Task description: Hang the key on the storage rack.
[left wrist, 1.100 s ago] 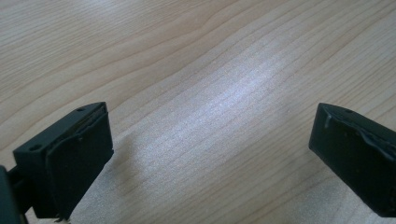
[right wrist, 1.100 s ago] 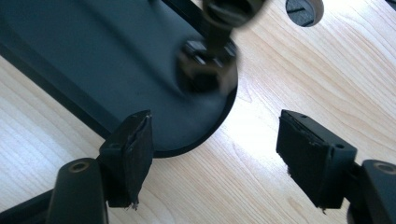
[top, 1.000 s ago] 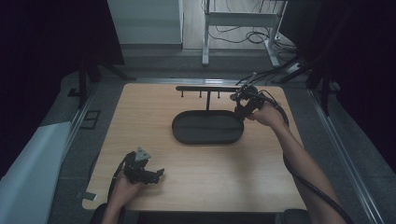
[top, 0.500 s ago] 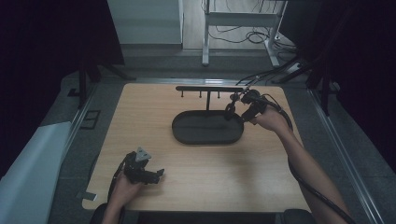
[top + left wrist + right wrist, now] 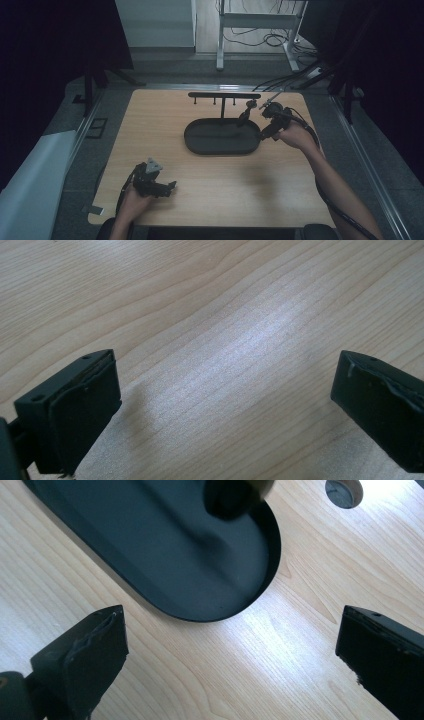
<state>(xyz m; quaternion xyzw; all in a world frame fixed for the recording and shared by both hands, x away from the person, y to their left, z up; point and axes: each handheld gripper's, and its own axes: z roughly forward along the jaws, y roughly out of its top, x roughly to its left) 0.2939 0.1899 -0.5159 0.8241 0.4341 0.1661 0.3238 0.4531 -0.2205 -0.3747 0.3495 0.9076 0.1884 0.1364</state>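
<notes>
On the table (image 5: 165, 130) there is one black oval tray (image 5: 200, 145), near the far edge. Behind it, along that far edge, stands one black rack (image 5: 223, 95) with three small hooks under its bar. Two hand-held grippers are over the table: one (image 5: 170, 186) near the near-left corner, one (image 5: 254, 120) at the tray's right end.

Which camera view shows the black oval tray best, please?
The high view: the whole black oval tray lies there on the wooden table, before the black rack. The right gripper view shows one rounded end of it, beyond the open fingers. The left gripper view gives bare wood.
</notes>
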